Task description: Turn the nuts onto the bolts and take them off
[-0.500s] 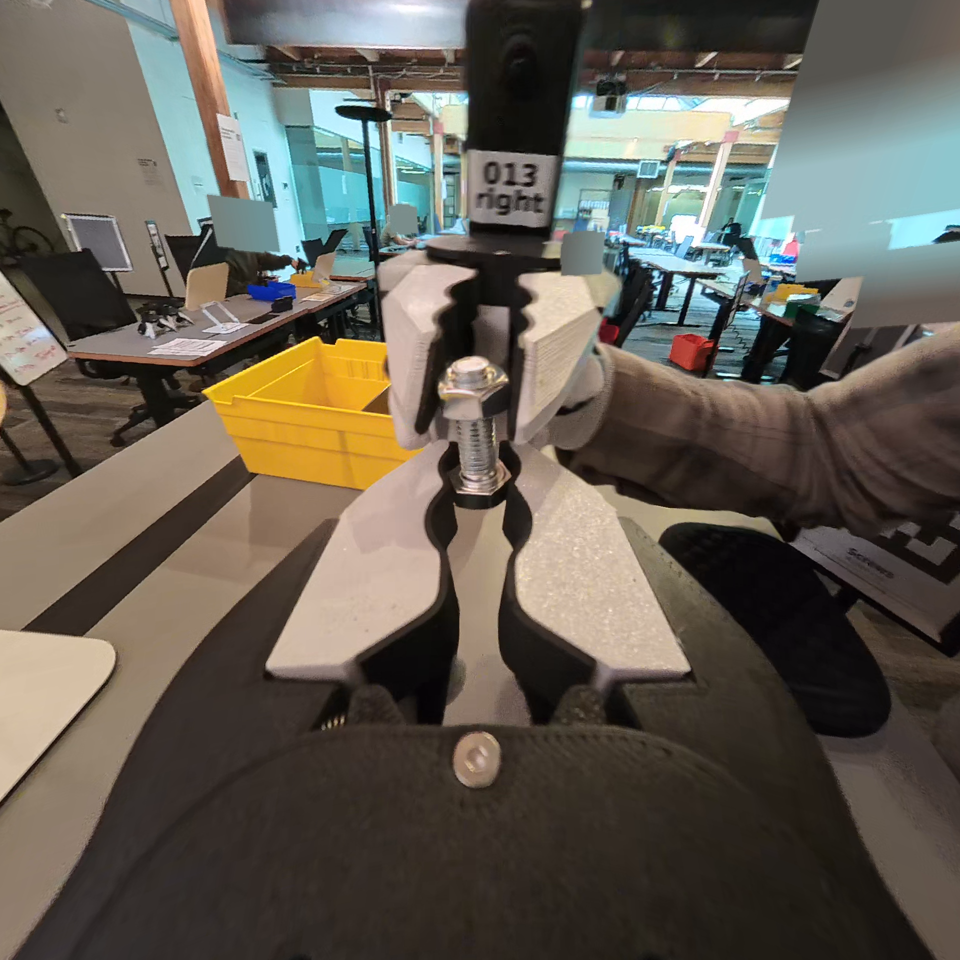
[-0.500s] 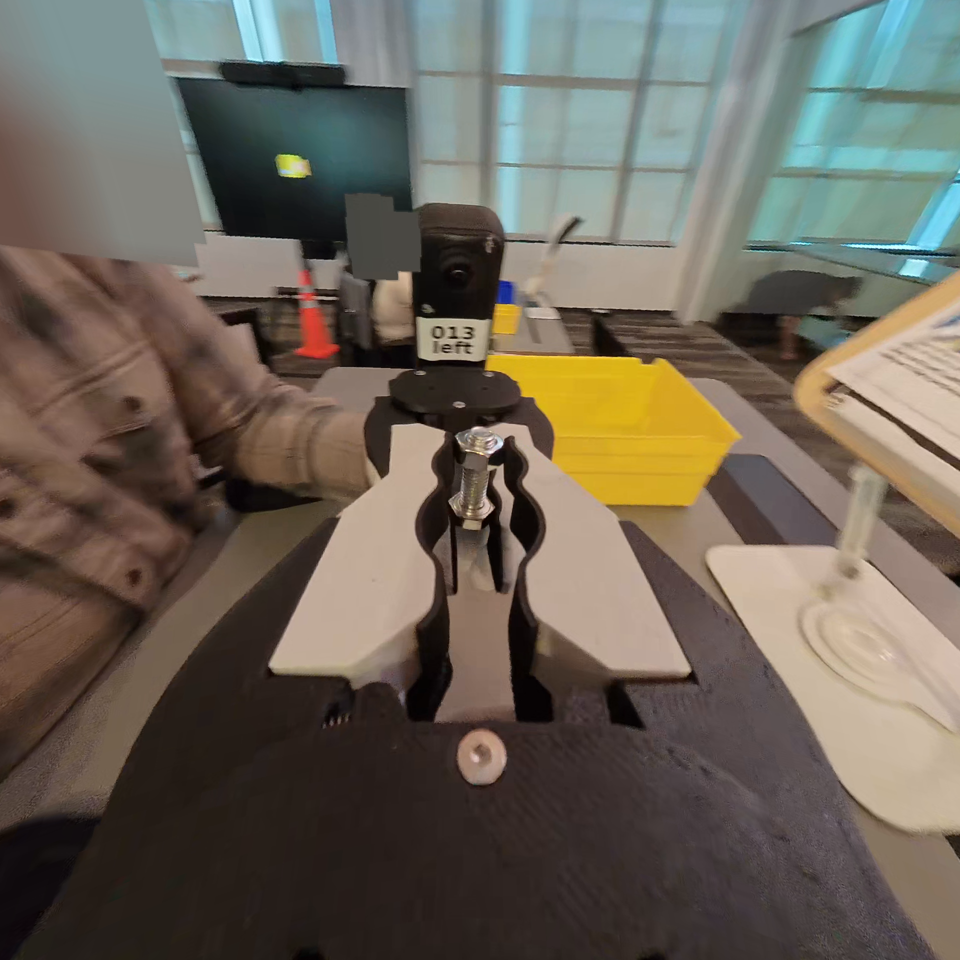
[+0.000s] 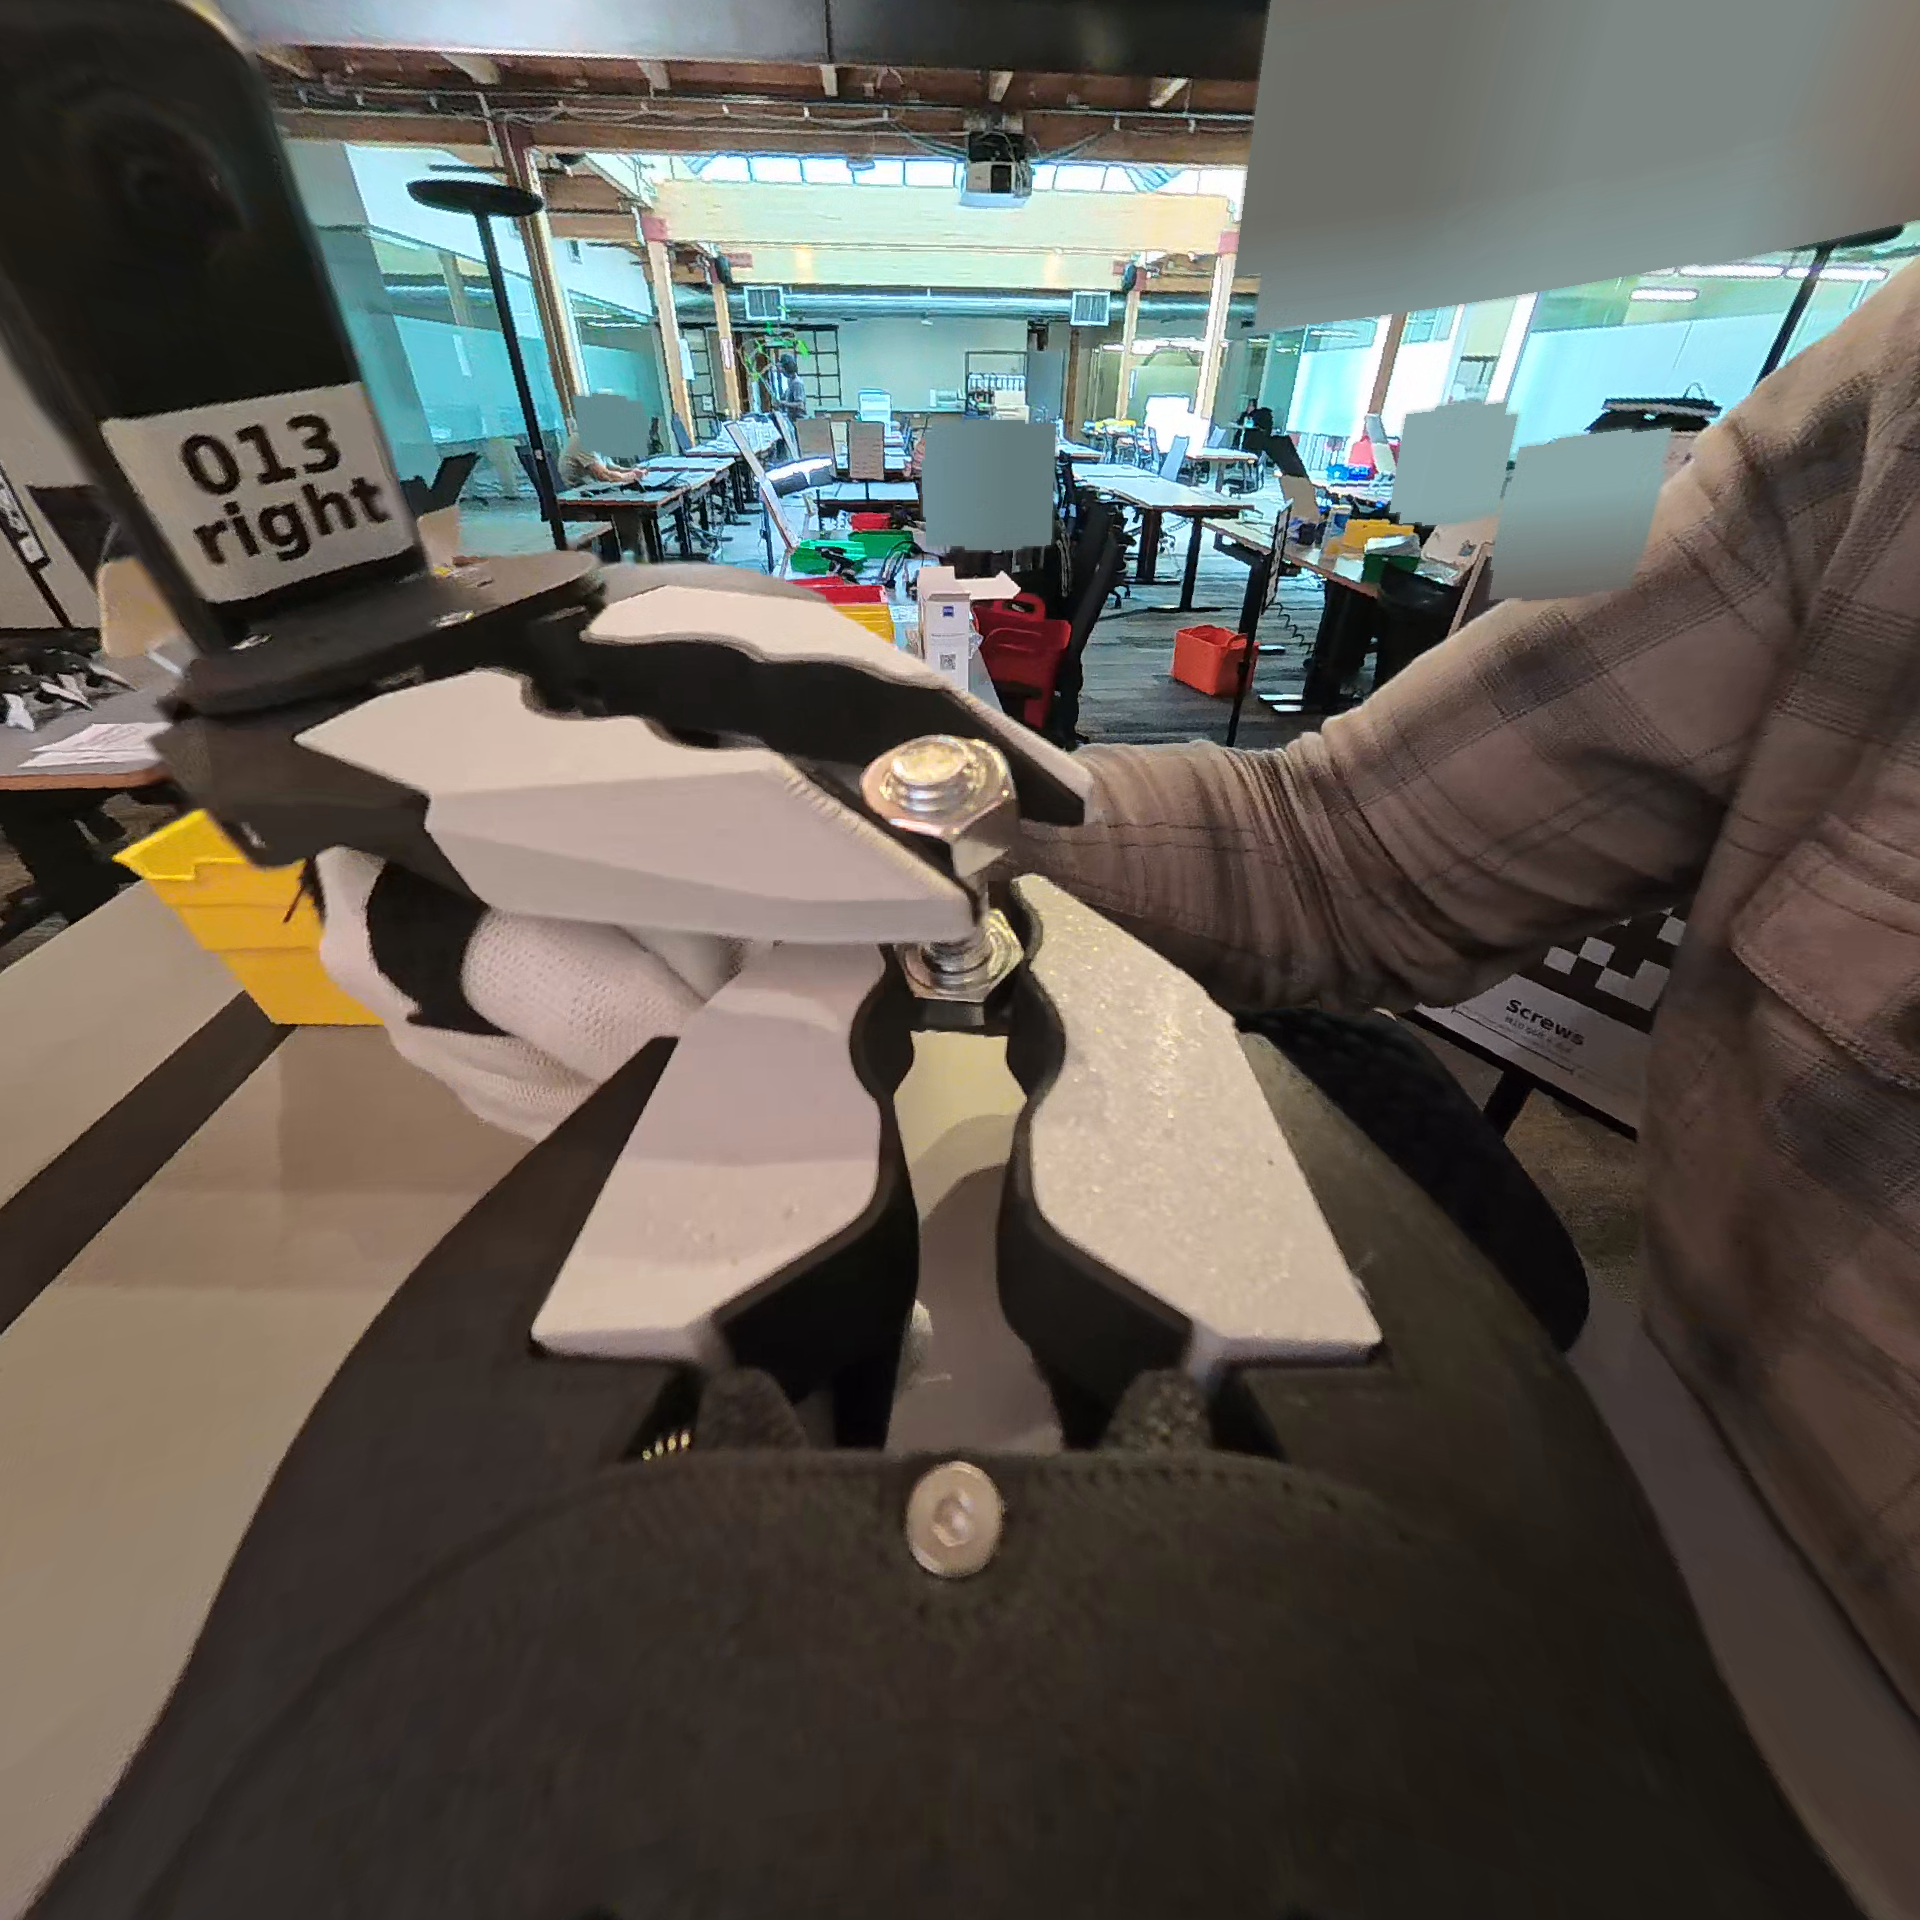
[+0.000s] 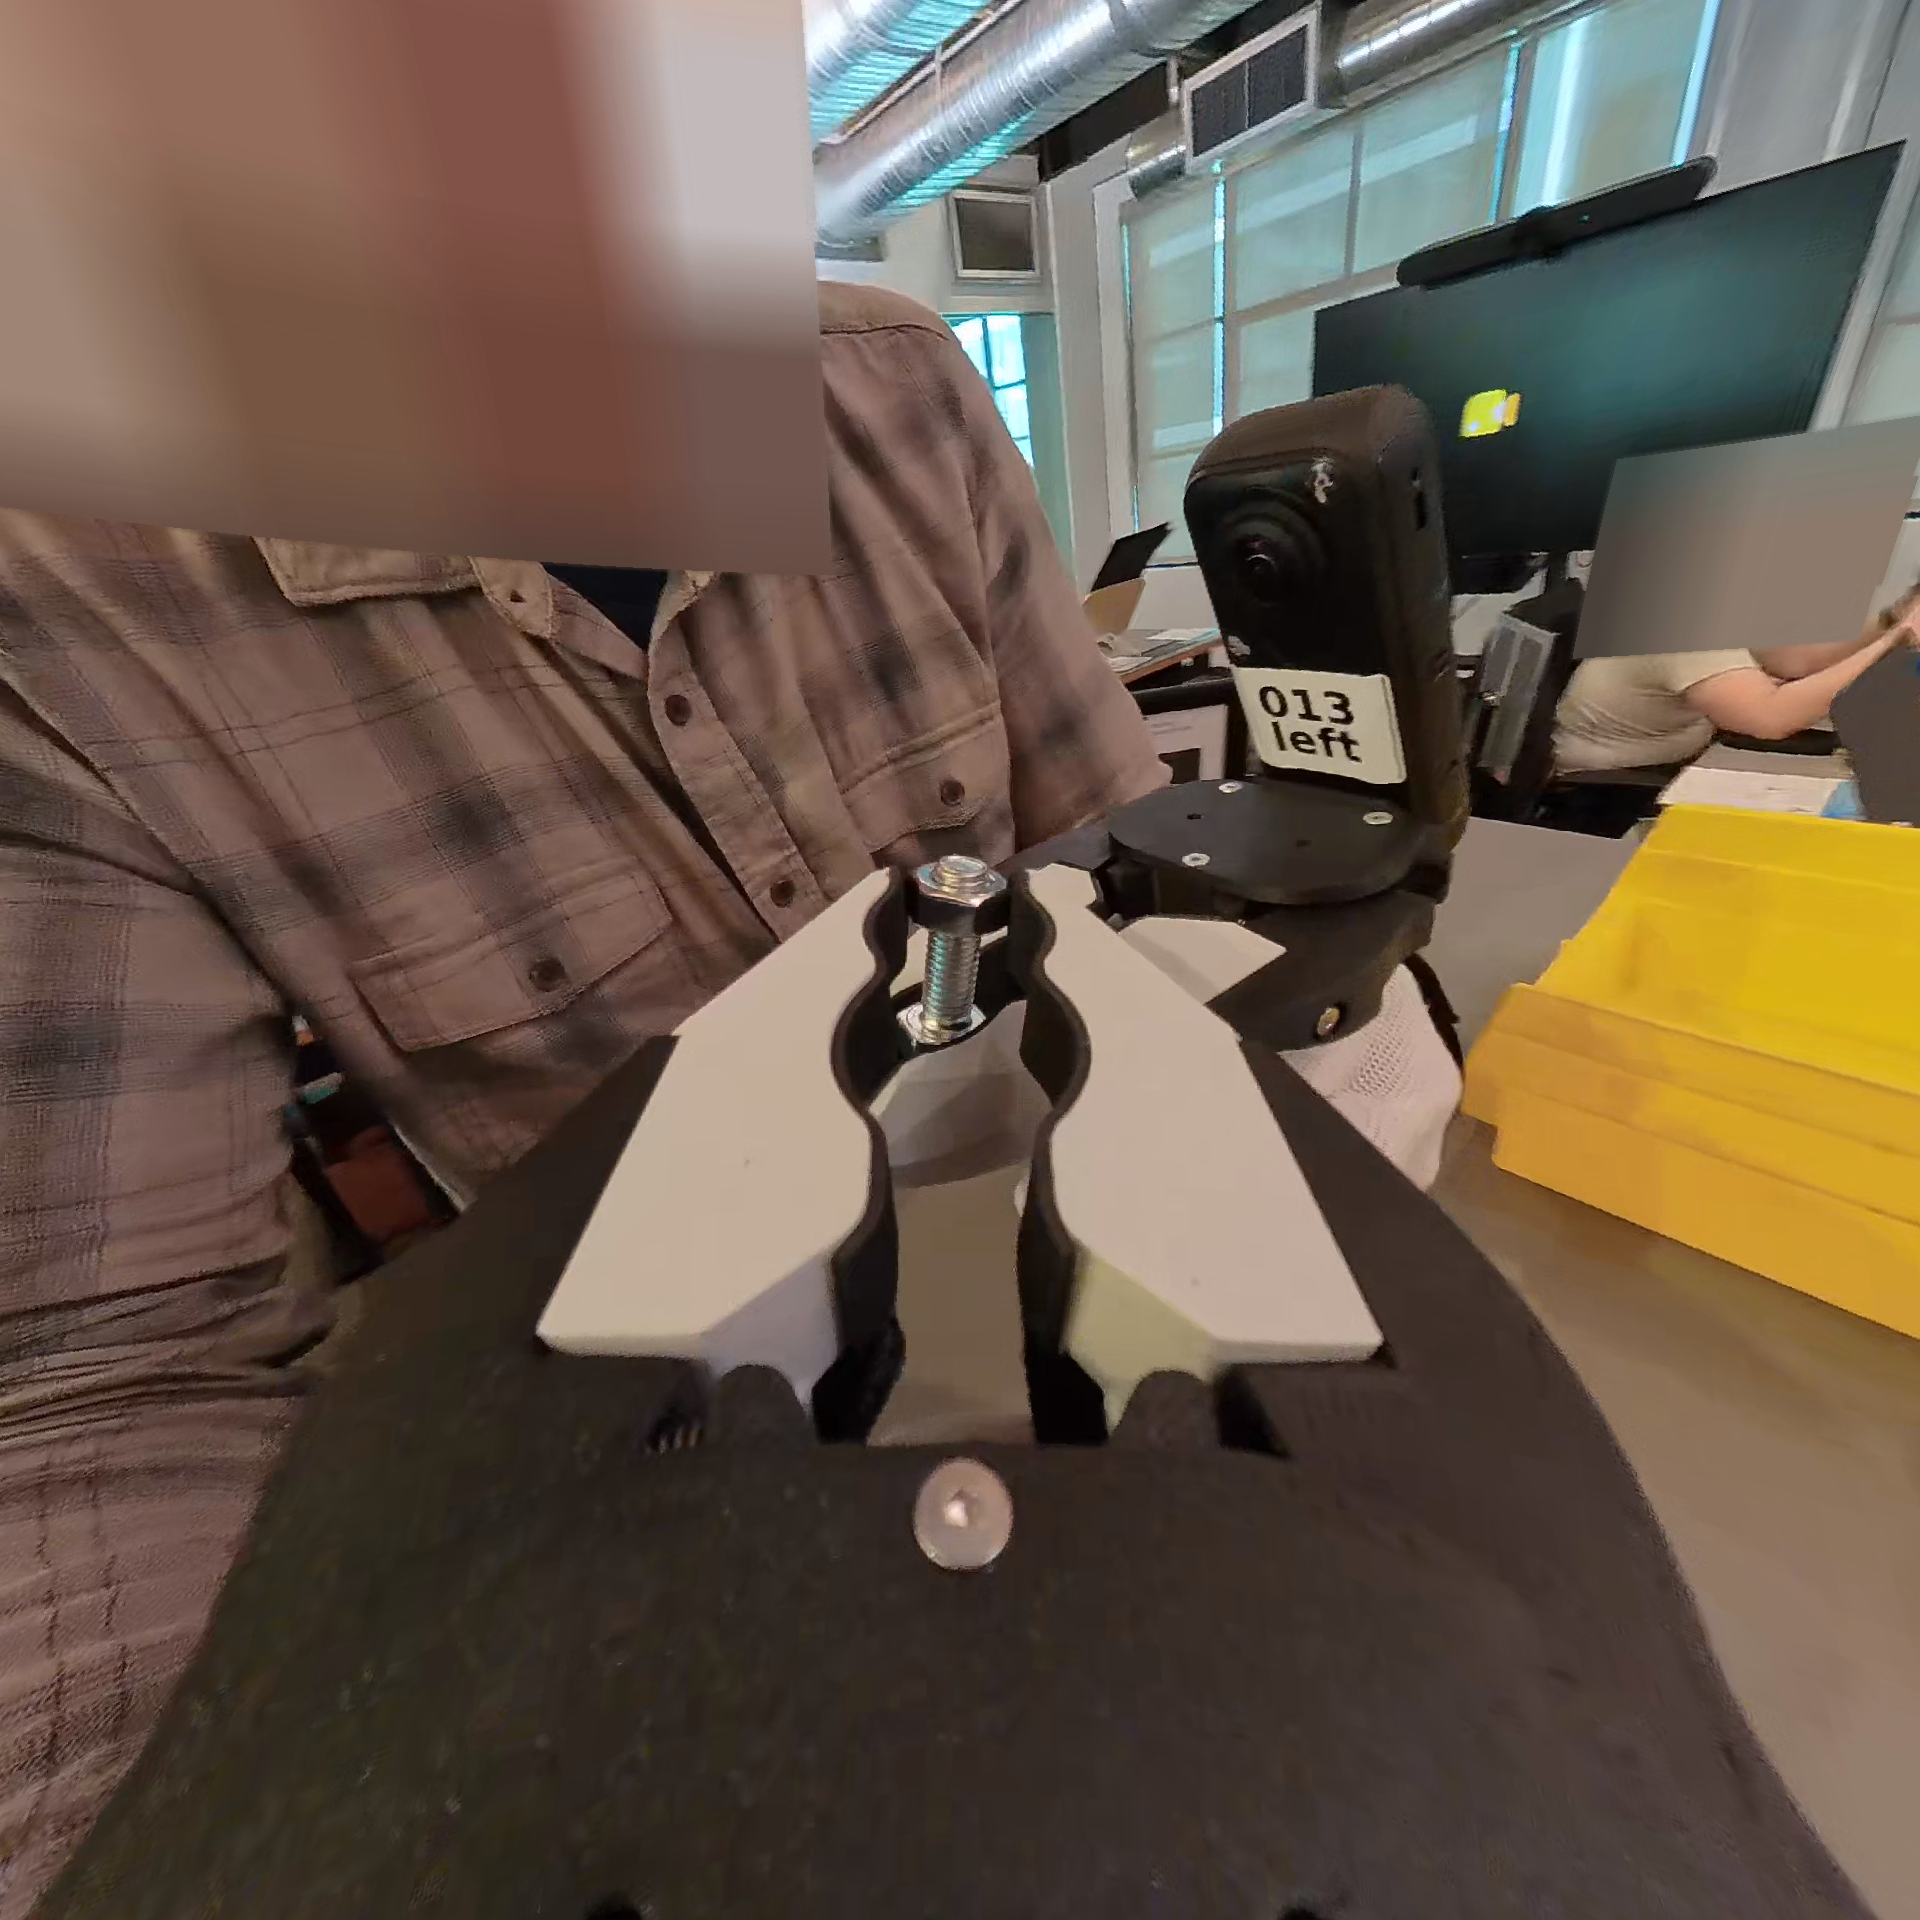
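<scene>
A silver bolt stands upright in the air between my two grippers. My left gripper is shut on the bolt's lower hex head. My right gripper is shut on the hex nut near the bolt's top end, where the thread tip shows just above it. In the left wrist view the right gripper reaches in from the left and grips the nut. In the right wrist view the left gripper comes in from the right, under the bolt.
A yellow bin stands on the grey table and also shows in the left wrist view. The person's plaid sleeve and torso are close by. A checkered placard stands at the right. Left tips to right tips: about 6 cm.
The right gripper has swung around the bolt's axis with the nut: it faced the left gripper head on and now comes in from the side. Both stay shut.
</scene>
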Motion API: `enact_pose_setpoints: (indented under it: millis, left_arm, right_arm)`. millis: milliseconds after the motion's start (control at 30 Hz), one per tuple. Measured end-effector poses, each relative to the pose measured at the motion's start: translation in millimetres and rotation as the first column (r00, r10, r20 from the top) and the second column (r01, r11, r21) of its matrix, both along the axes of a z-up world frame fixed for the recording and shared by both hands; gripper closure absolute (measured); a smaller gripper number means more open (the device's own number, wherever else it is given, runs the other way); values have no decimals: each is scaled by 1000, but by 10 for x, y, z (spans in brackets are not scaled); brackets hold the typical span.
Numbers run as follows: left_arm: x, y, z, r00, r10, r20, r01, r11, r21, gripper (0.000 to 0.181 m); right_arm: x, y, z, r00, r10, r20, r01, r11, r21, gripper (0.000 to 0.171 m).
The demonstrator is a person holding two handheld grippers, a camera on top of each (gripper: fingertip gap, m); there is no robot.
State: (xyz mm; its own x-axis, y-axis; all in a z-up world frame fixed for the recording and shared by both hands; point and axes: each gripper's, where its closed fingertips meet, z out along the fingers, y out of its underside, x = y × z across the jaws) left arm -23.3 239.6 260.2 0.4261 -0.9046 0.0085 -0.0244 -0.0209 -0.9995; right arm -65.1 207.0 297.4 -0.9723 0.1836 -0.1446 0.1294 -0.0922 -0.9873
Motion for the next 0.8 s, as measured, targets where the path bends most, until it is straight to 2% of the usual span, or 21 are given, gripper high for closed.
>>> enact_pose_setpoints:
  millis: [33,100,133,233,267,333,400,433,600,800]
  left_arm:
    - [-20,14,16,1000,7,13,-7,1000,-4,167]
    - [-100,88,21,999,52,17,-52,999,-11,166]
    - [-144,127,11,997,76,9,-76,997,-9,166]
    - [-258,222,23,990,138,17,-138,990,-17,166]
    - [-287,252,16,987,162,8,-162,987,-13,166]
    - [-341,330,-17,975,223,-22,-223,975,-7,167]
    - [-375,389,-47,961,272,-43,-272,962,1,167]
    - [-388,412,-49,957,288,-38,-289,957,-7,167]
    - [-396,463,-98,942,331,-60,-331,944,-1,167]
    - [-358,497,-141,924,372,-89,-372,928,20,167]
  right_arm:
    - [-26,21,13,999,-39,-14,39,999,9,154]
    - [-88,89,86,988,-151,-37,151,988,4,137]
    - [-103,116,94,978,-205,-48,206,978,25,134]
    - [-213,250,115,893,-440,-97,448,889,96,126]
    - [-255,311,115,845,-523,-113,534,837,120,125]
    - [-378,516,101,685,-714,-144,729,667,156,124]
    - [-411,637,80,539,-829,-150,840,518,161,122]
    - [-415,665,54,473,-867,-157,878,449,163,120]
    - [-378,542,-72,286,-938,-198,950,251,183,116]
    - [-395,637,-192,-2,-977,-214,984,-39,173,136]
